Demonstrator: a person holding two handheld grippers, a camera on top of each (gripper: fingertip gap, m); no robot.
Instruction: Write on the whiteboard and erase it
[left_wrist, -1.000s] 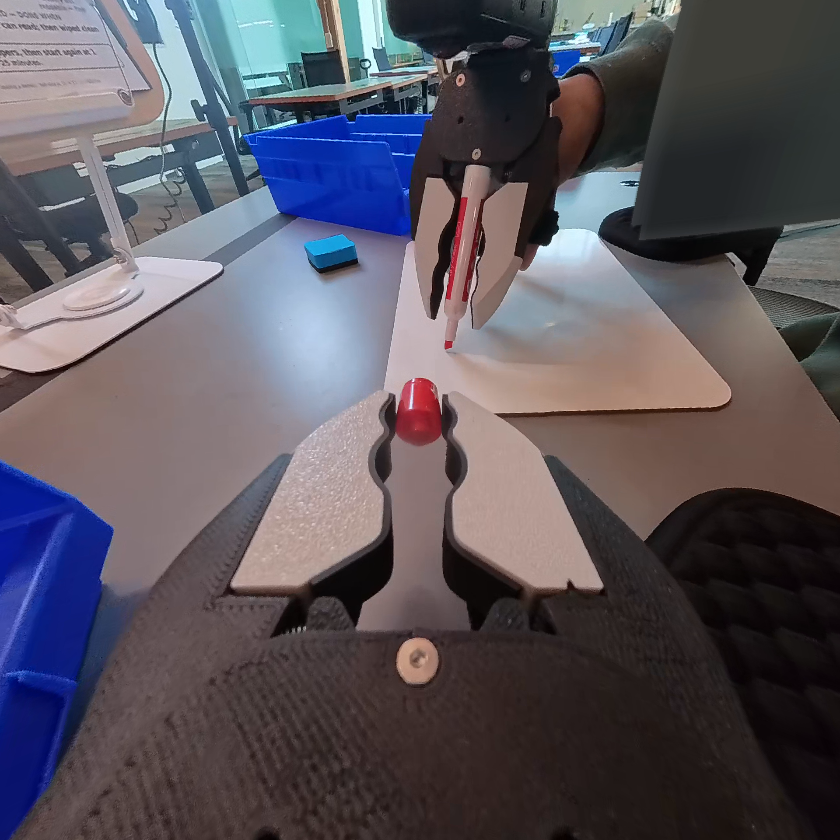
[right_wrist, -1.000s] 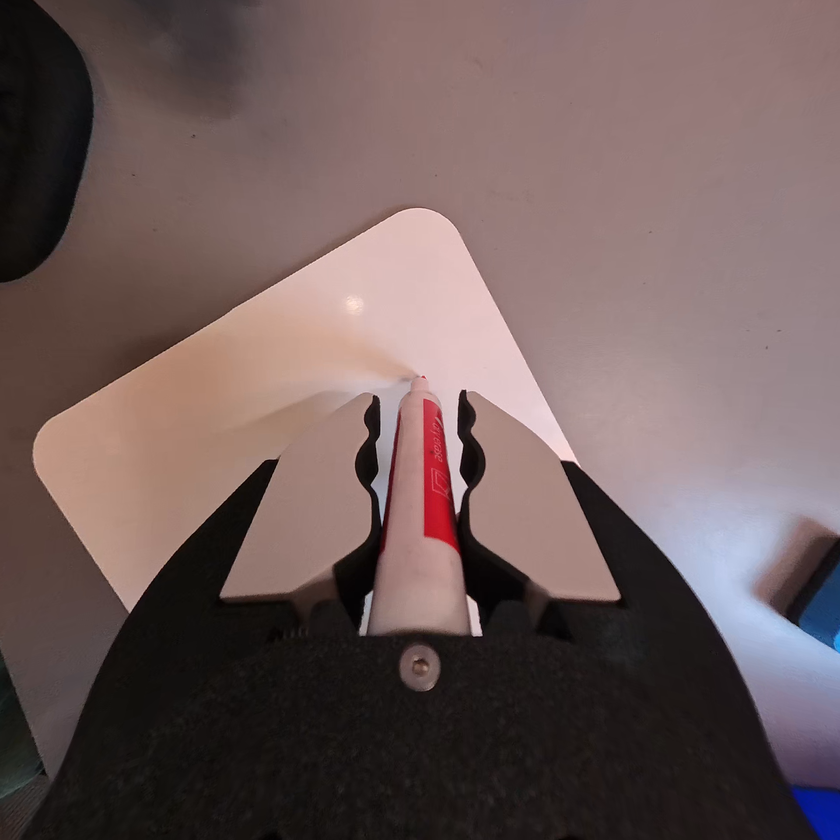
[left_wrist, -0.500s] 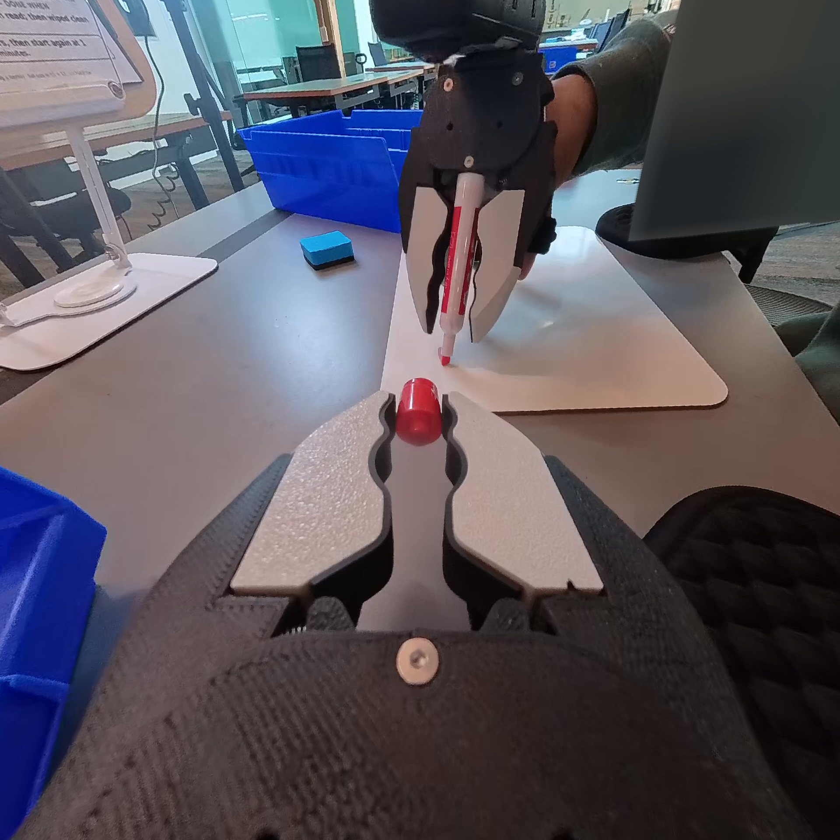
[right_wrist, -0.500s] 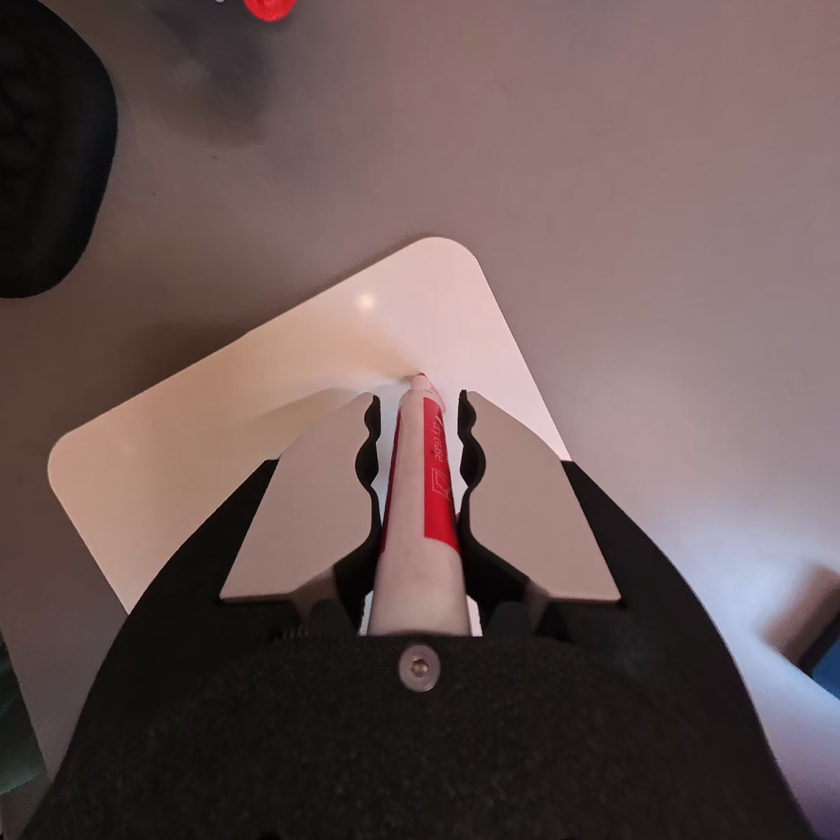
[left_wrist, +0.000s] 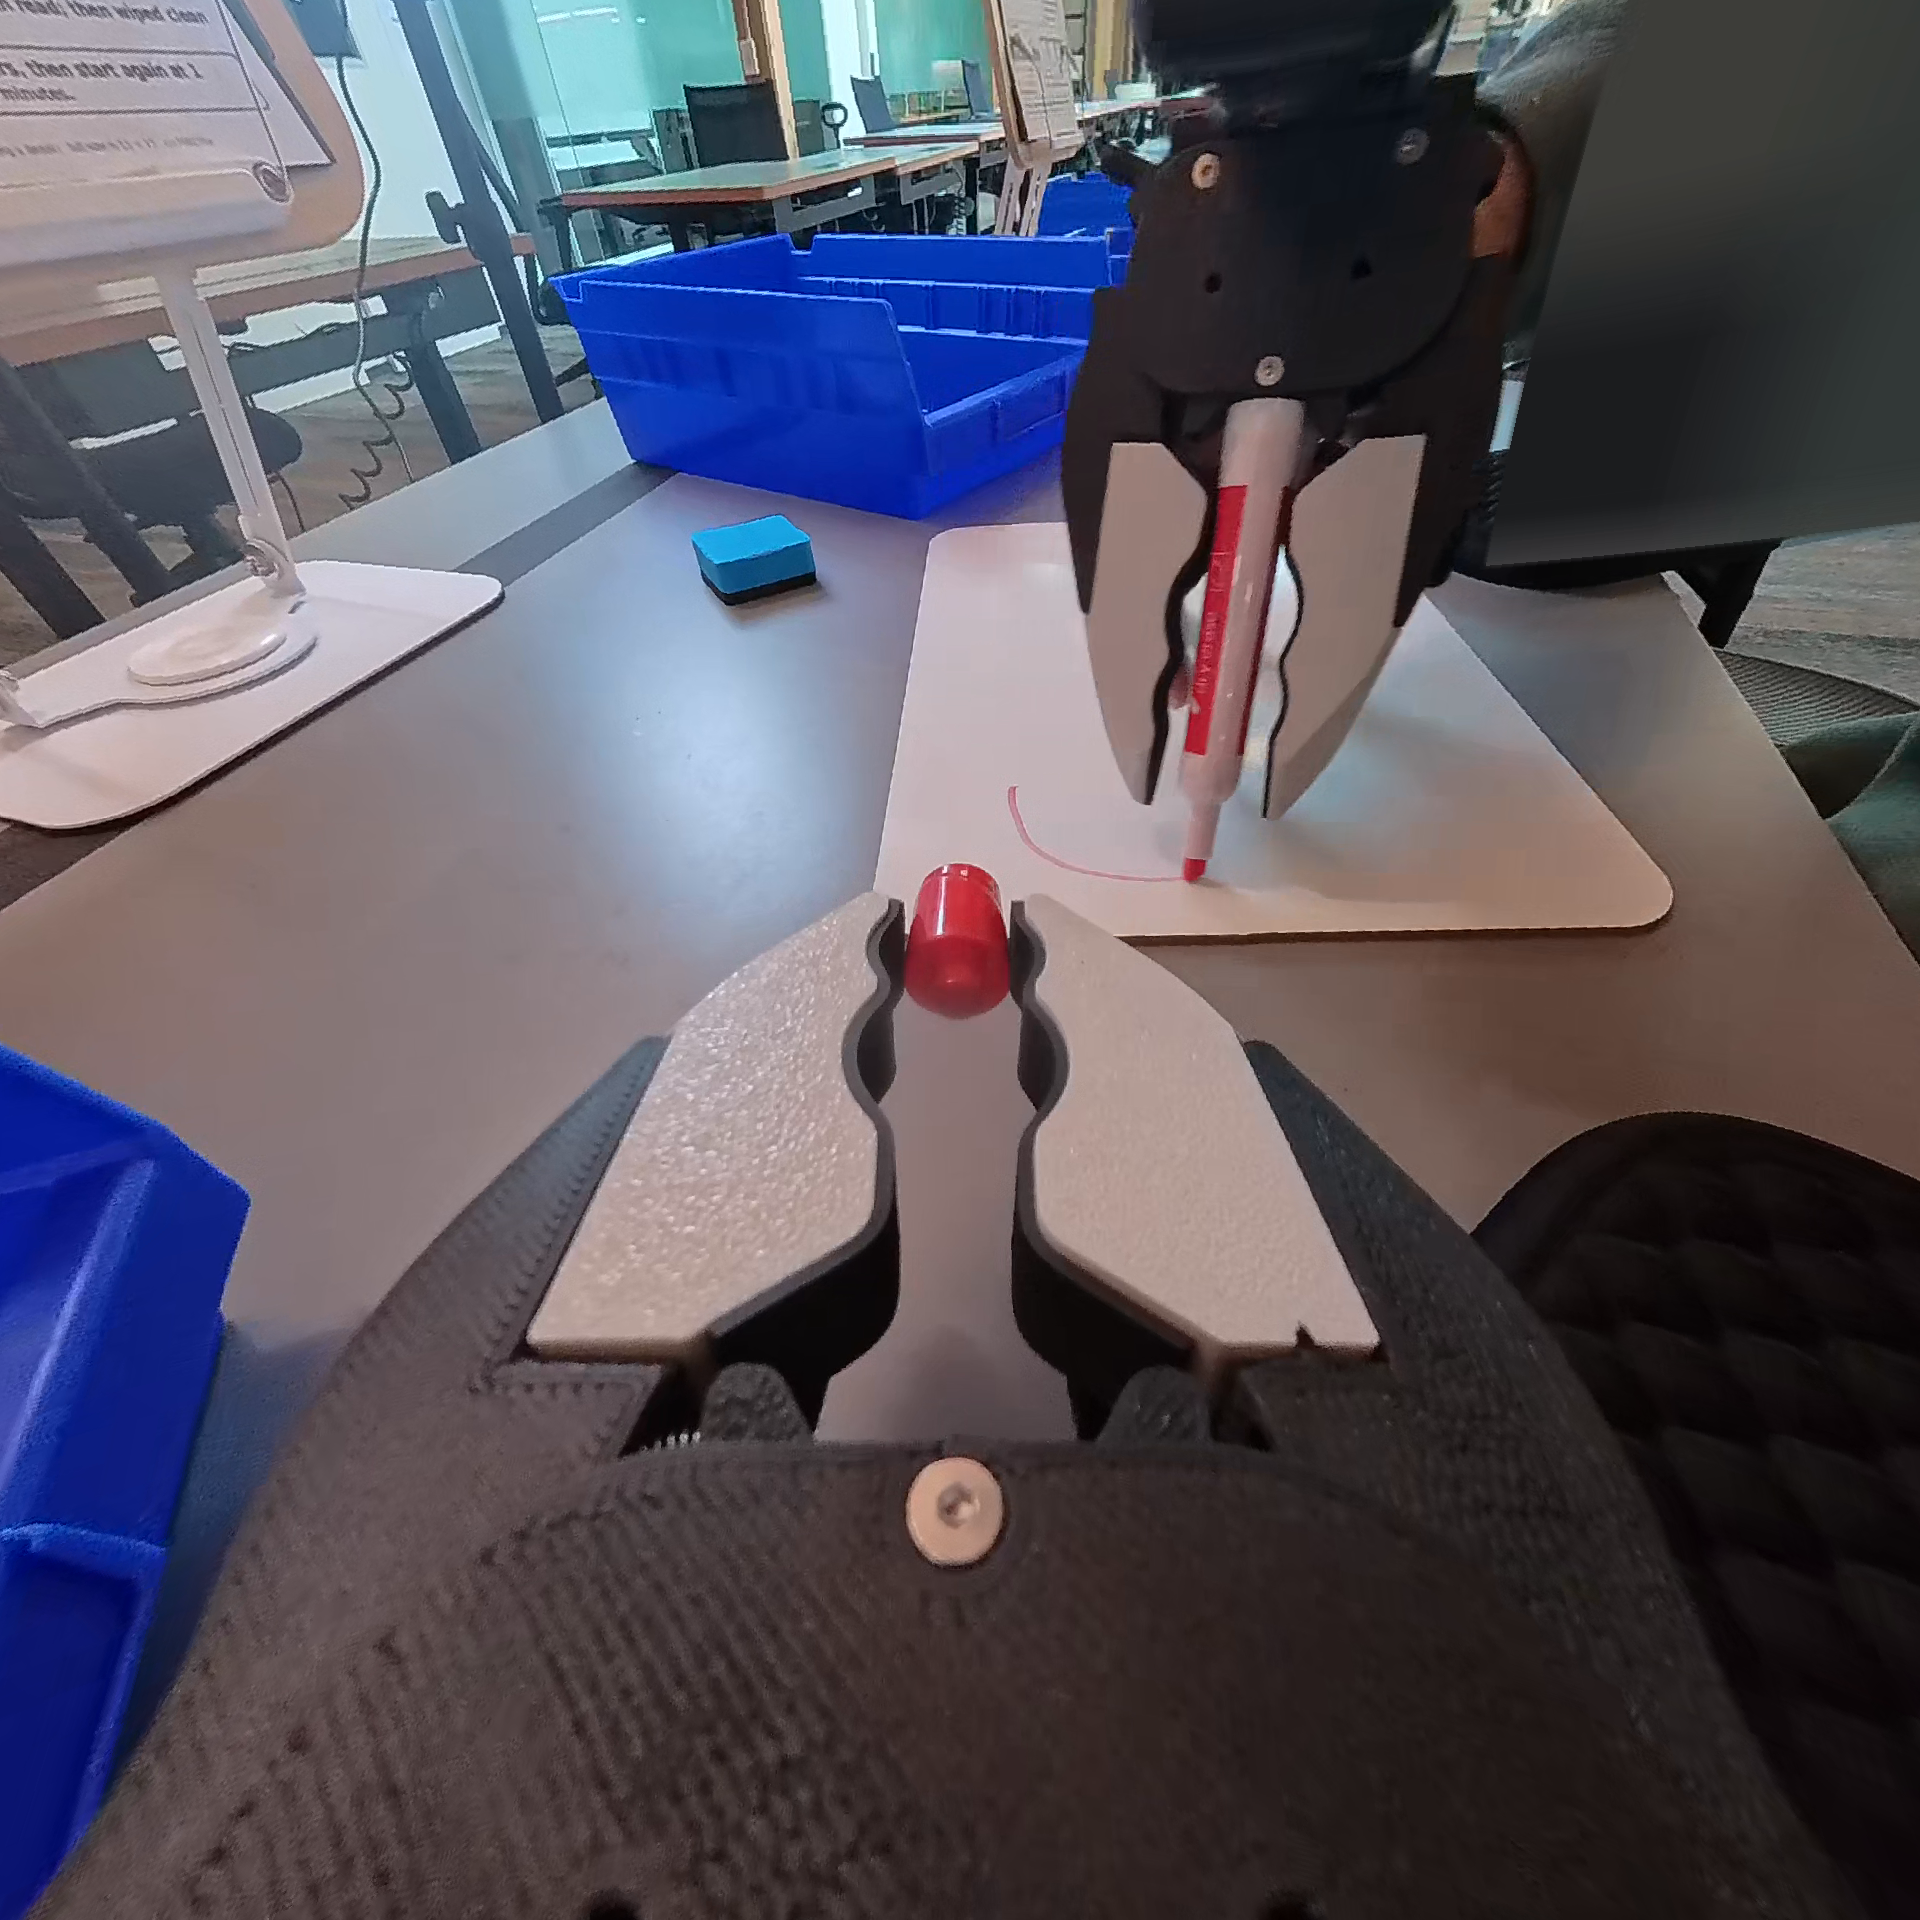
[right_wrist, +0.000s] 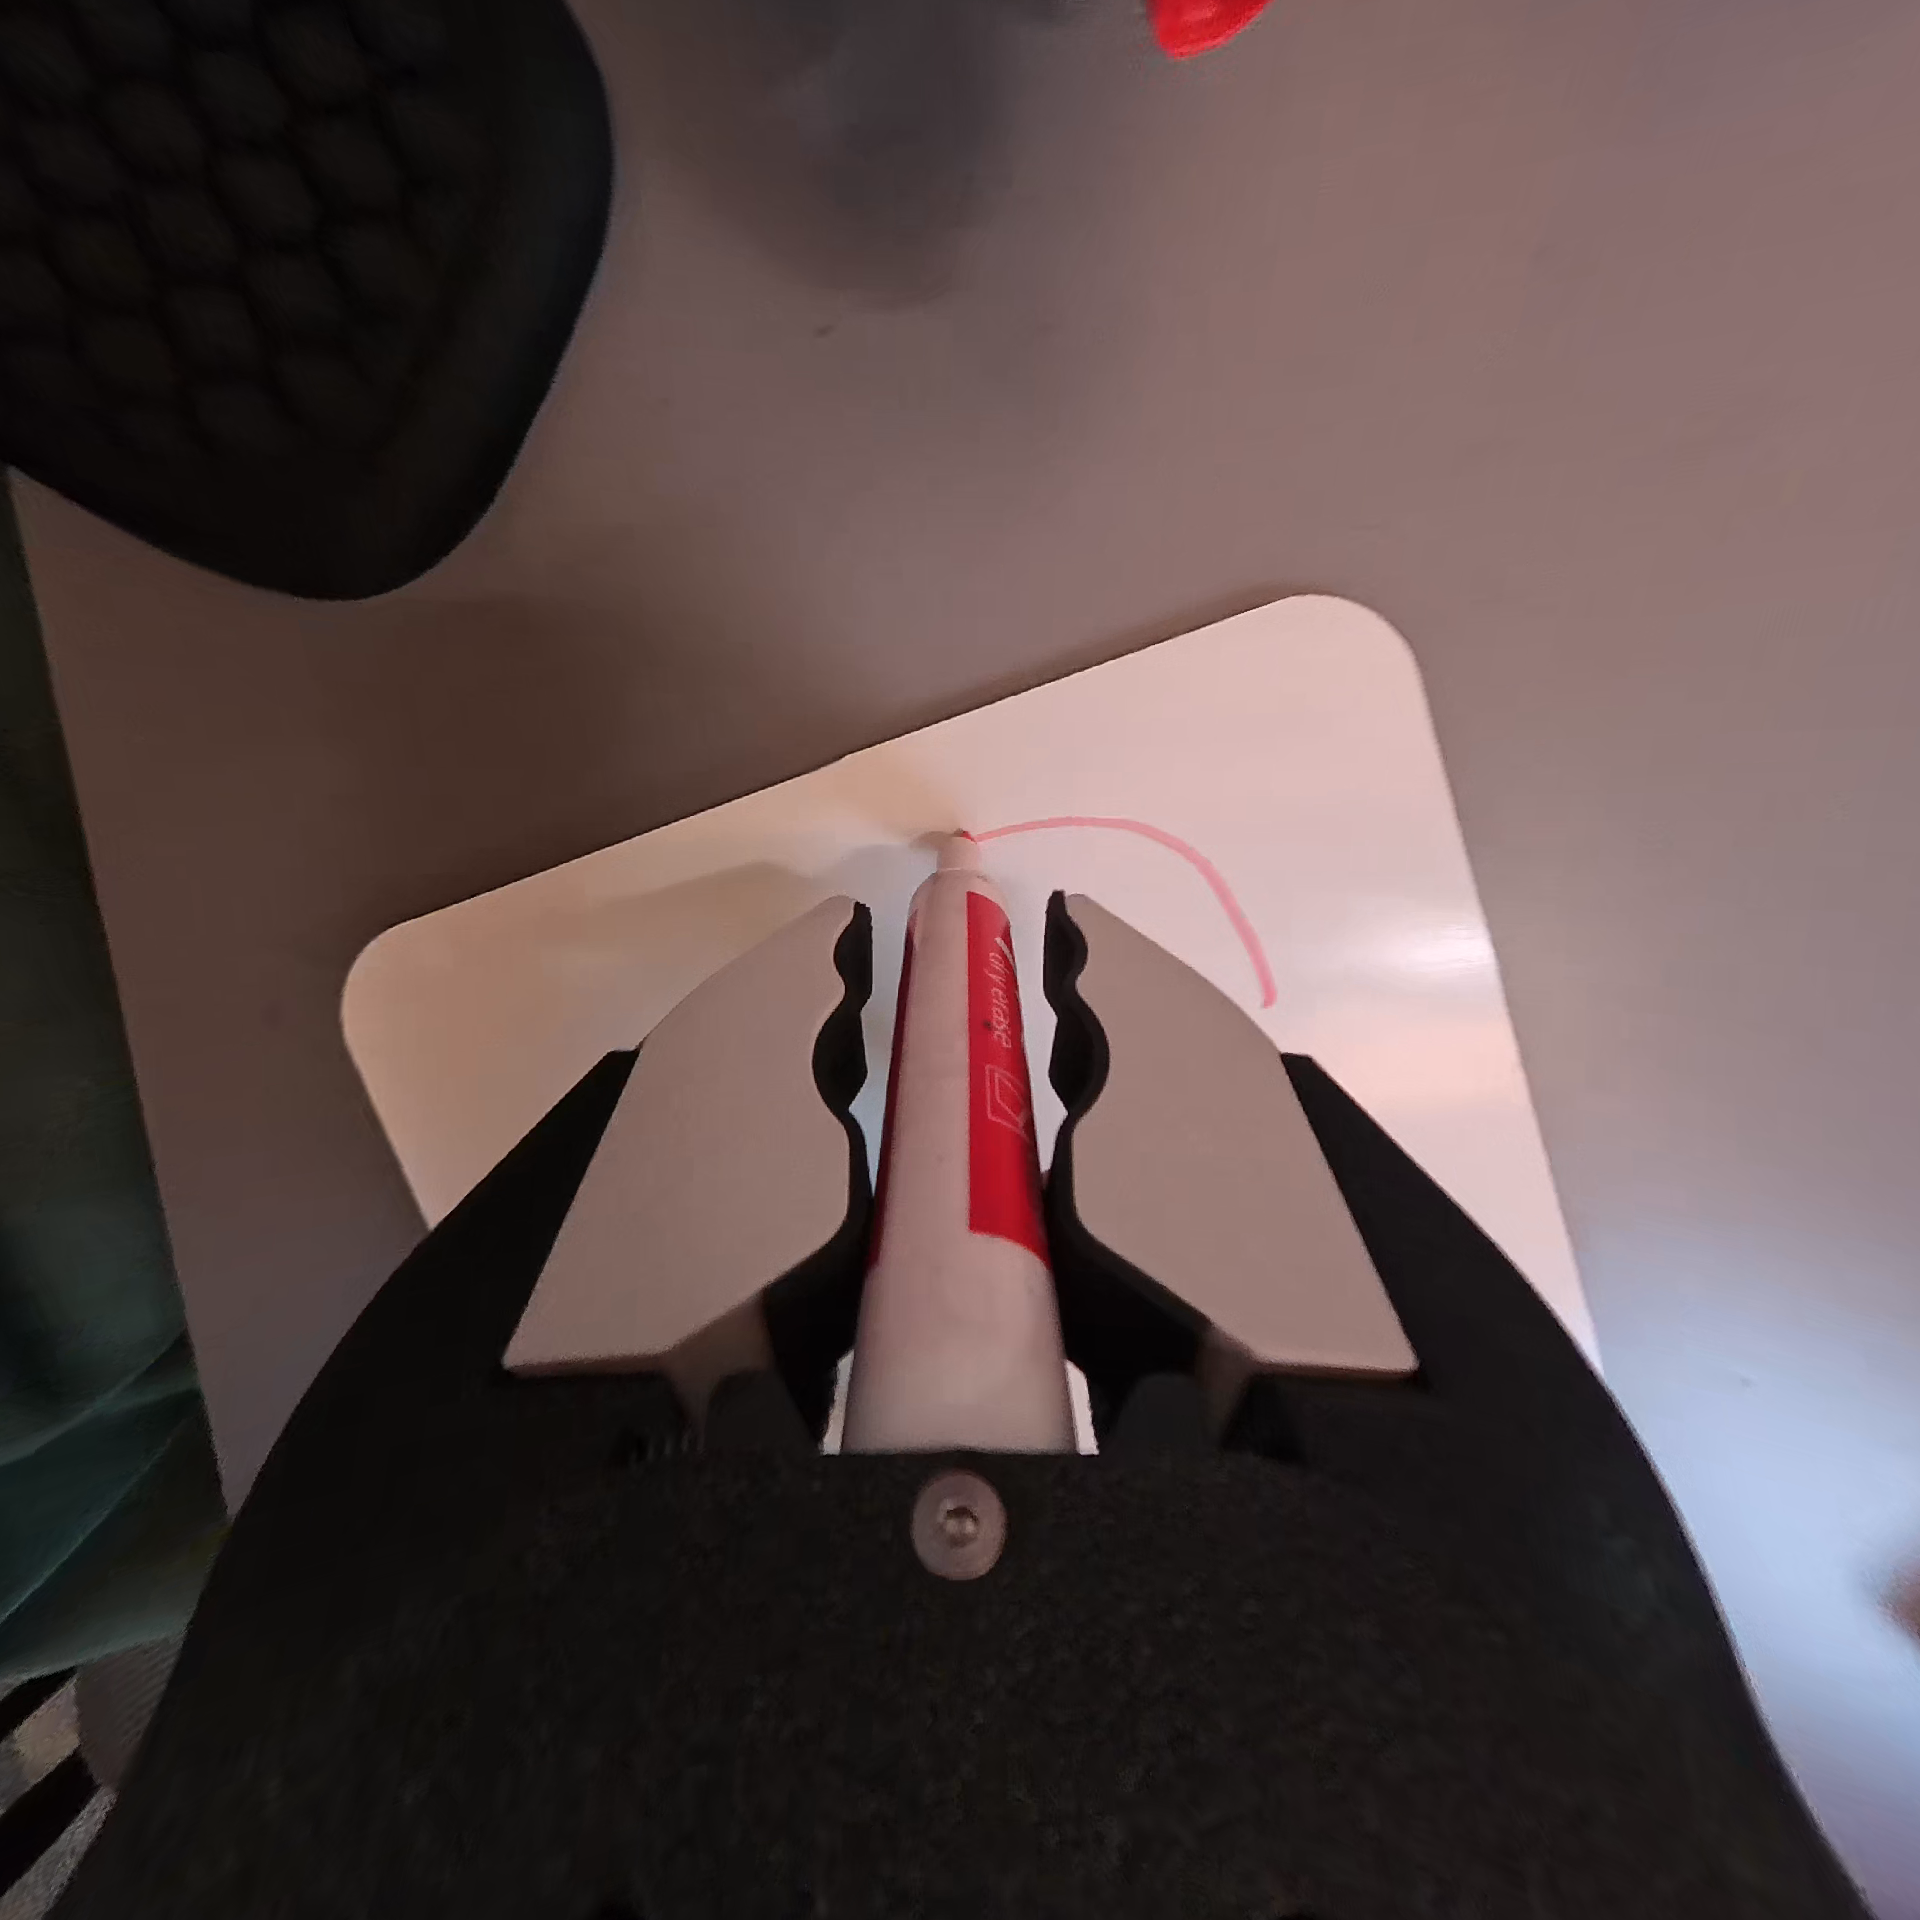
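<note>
A white whiteboard (left_wrist: 1455, 831) lies flat on the grey table; it also shows in the right wrist view (right_wrist: 1299, 779). My right gripper (right_wrist: 956, 914) is shut on a red-and-white marker (right_wrist: 971, 1143), tip down on the board. From the left wrist view the right gripper (left_wrist: 1210, 800) stands over the board's near edge with the marker (left_wrist: 1226, 644). A curved red line (left_wrist: 1049, 857) runs from the tip; it also shows in the right wrist view (right_wrist: 1195, 862). My left gripper (left_wrist: 954, 914) is shut on the red marker cap (left_wrist: 954, 951), low over the table before the board.
A blue eraser (left_wrist: 753, 556) lies left of the board. A blue bin (left_wrist: 831, 374) stands behind it and another (left_wrist: 94, 1351) at the near left. A white stand base (left_wrist: 239, 665) is at the left. A dark monitor (left_wrist: 1714, 260) is at the right, a black padded thing (left_wrist: 1745, 1351) at near right. About 12 cm separates my left fingertips from my right.
My right gripper has moved to the right along the board's near edge with the marker tip down, leaving a curved red line. My left gripper has held still with the cap.
</note>
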